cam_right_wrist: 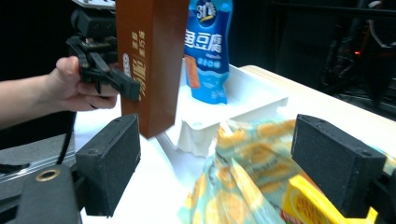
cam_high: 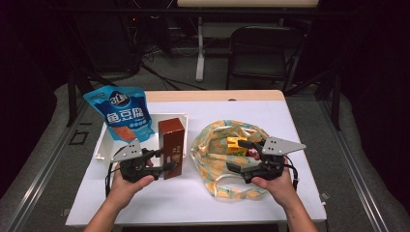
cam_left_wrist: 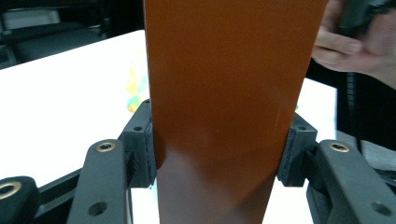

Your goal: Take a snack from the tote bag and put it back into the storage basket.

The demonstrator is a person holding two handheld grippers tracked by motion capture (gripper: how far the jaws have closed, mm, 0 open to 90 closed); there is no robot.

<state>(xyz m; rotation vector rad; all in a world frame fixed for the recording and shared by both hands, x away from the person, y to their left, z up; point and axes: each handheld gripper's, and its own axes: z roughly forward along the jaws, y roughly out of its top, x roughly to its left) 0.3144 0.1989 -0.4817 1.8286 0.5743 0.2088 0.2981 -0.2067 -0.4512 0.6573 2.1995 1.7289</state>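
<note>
Clearly my left gripper (cam_high: 162,161) has its jaws clamped low on the tall brown box (cam_high: 172,146), held upright just off the counter (cam_high: 159,198) between the white tray (cam_high: 100,146) and the patterned bag (cam_high: 212,166), so I fear it could pivot or slip. My right gripper (cam_right_wrist: 233,172) hangs with jaws spread and empty over the bag; its view shows the box's bottom clear of the counter, which the left gripper view hides.
</note>
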